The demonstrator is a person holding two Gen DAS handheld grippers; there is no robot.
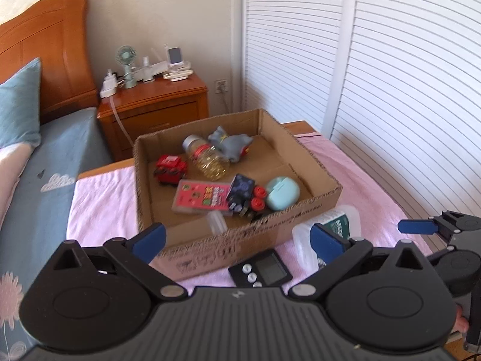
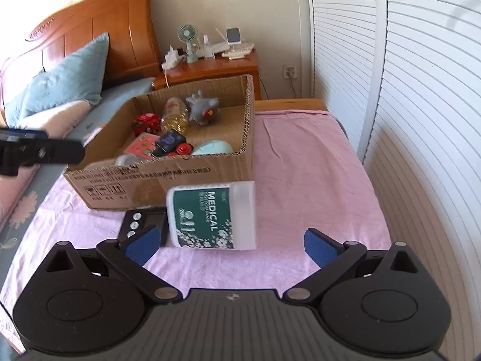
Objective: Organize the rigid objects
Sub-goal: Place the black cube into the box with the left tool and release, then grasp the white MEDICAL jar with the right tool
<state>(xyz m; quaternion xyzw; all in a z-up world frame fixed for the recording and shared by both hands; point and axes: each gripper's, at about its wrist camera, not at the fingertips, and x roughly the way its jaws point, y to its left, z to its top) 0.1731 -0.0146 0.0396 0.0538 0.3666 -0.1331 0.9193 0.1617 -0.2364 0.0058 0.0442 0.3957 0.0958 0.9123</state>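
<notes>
An open cardboard box (image 1: 300, 156) (image 2: 249, 138) stands on a pink cloth and holds several items: a red toy (image 1: 170, 170), a clear bottle (image 1: 207, 158), a grey plush (image 1: 230, 143), a pink card pack (image 1: 201, 197), a dark small box (image 1: 240, 189) and a mint case (image 1: 282, 194). A white and green "MEDICAL" container (image 2: 212, 215) (image 1: 336, 222) lies in front of the box, beside a black timer (image 1: 260, 270) (image 2: 141, 221). My left gripper (image 1: 237, 242) is open and empty before the box. My right gripper (image 2: 230, 245) is open and empty, just short of the container.
The pink cloth (image 2: 300, 180) covers a low table beside a bed with a blue pillow (image 2: 66, 84). A wooden nightstand (image 1: 156, 105) with a small fan and chargers stands behind. White louvred doors (image 2: 405, 90) run along the right.
</notes>
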